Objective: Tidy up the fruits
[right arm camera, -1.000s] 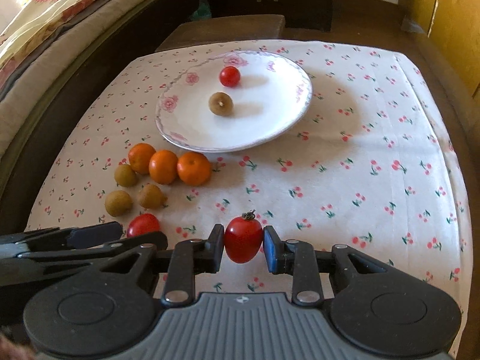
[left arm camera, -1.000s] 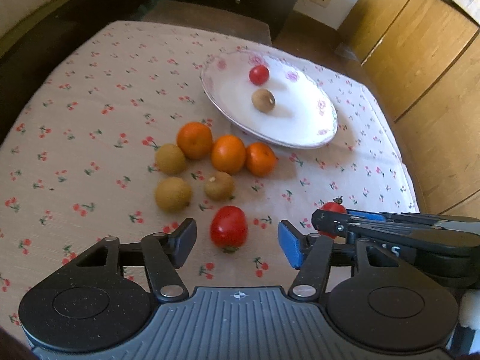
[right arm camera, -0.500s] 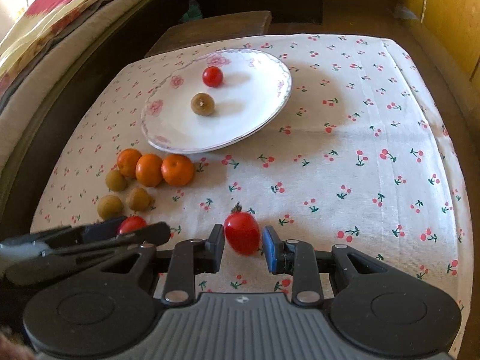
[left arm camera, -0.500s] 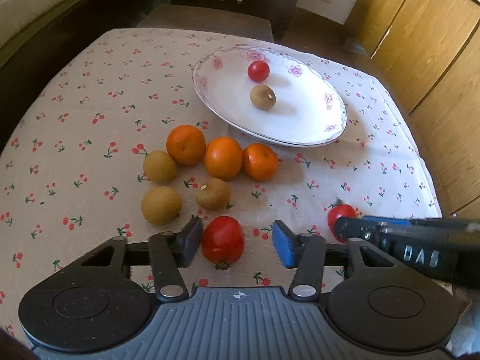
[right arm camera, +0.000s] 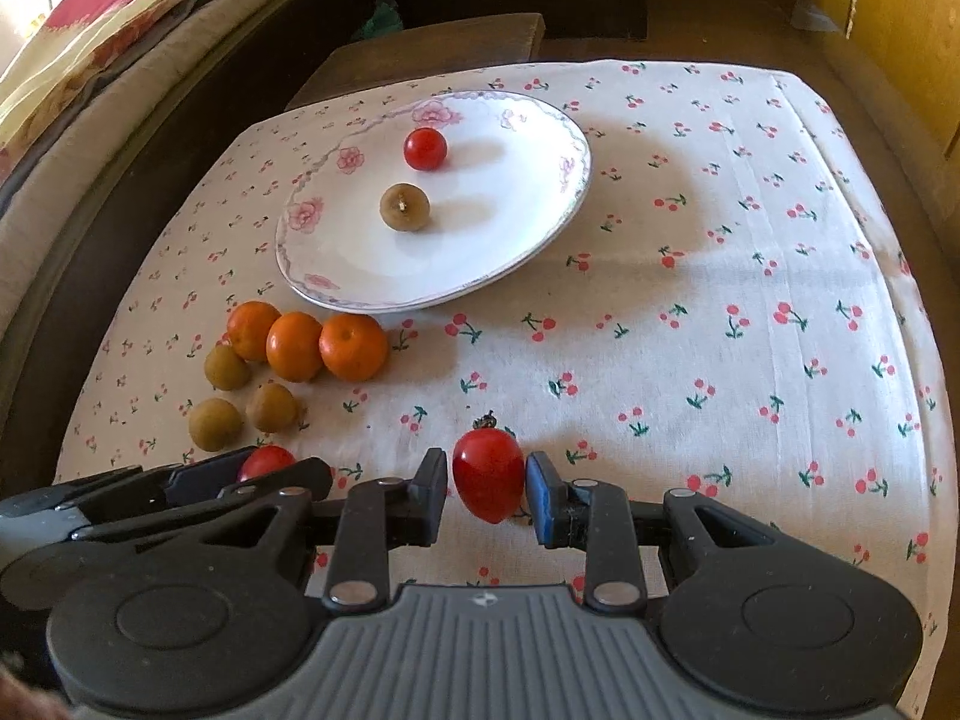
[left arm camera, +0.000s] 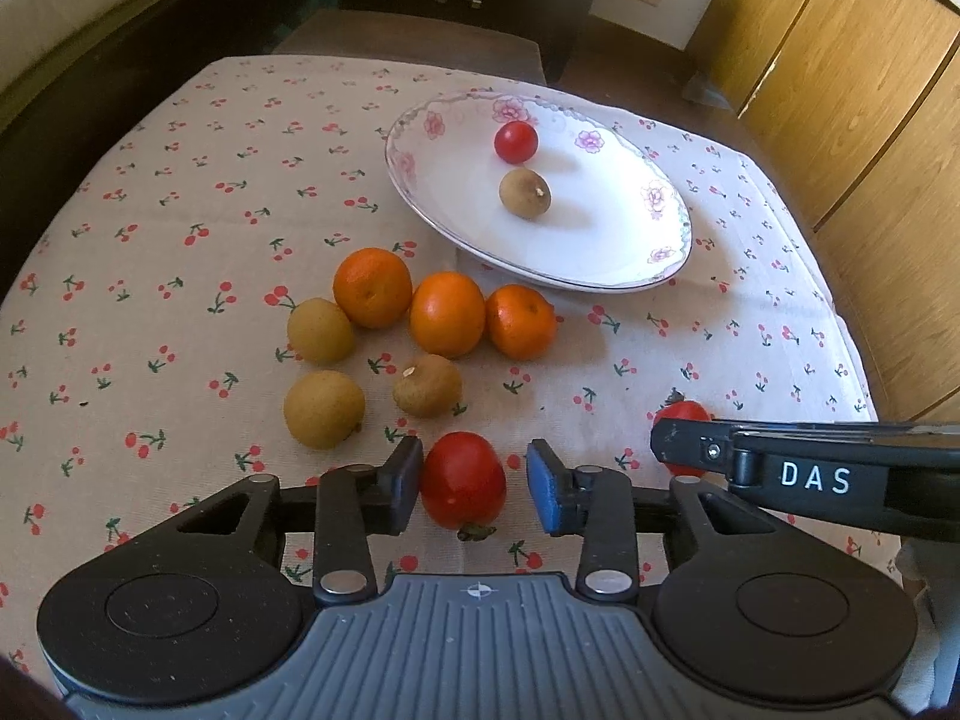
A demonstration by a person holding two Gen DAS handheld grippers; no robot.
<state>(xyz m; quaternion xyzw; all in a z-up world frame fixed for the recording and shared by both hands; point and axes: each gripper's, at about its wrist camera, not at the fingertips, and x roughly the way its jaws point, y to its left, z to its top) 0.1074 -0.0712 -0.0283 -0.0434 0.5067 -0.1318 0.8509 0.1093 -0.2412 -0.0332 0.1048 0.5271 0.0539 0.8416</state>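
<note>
My left gripper (left arm camera: 474,480) is open, its jaws on either side of a red tomato (left arm camera: 462,479) lying on the cloth; the left pad touches it, the right pad stands off. My right gripper (right arm camera: 487,483) is nearly closed around a second red tomato (right arm camera: 487,474), with a thin gap at the left pad. That tomato also shows in the left wrist view (left arm camera: 681,414). A white flowered plate (left arm camera: 468,222) holds a cherry tomato (left arm camera: 515,141) and a brown longan (left arm camera: 524,192). Three oranges (left arm camera: 447,313) and three longans (left arm camera: 324,409) lie in front of the plate.
The table is covered with a cherry-print cloth (right arm camera: 720,300). A bed with bedding (right arm camera: 90,48) runs along the left. Wooden cabinets (left arm camera: 870,120) stand at the right. A dark stool (right arm camera: 420,42) sits behind the table.
My left gripper has moved forward and its jaws have narrowed around the near tomato. My right gripper has eased slightly off its tomato and come lower toward the cloth.
</note>
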